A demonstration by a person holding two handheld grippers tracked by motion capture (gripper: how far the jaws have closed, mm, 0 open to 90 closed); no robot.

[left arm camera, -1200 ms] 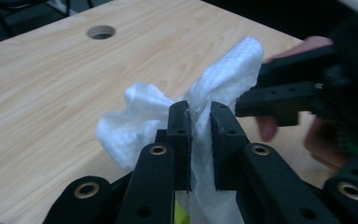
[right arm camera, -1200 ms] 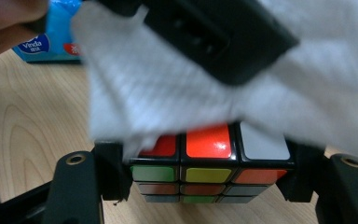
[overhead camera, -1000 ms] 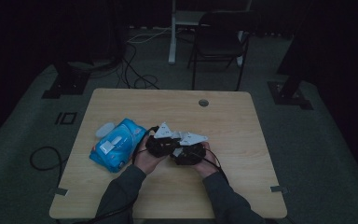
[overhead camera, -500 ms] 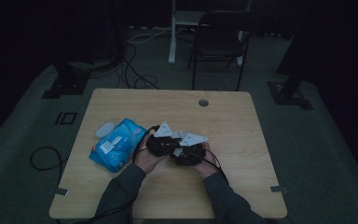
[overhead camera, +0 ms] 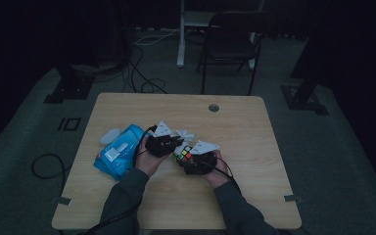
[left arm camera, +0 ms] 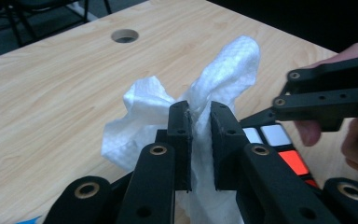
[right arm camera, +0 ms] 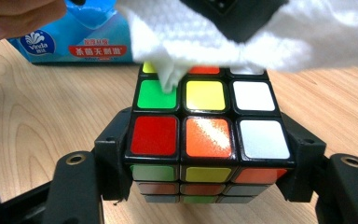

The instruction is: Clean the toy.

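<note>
Right hand-held gripper [right arm camera: 205,186] clamps our scrambled cube [right arm camera: 205,135] over the tabletop [overhead camera: 254,127], top showing red, orange, white, green and yellow squares. Left hand-held gripper [left arm camera: 200,126] pinches a crumpled white wipe [left arm camera: 223,65] touching the cube's far edge.

High view very dim and murky; both gripper views bright, sharp.

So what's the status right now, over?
Left gripper shut on white wipe. Right gripper shut on cube. Wipe on cube's top. Nothing blocking.
</note>
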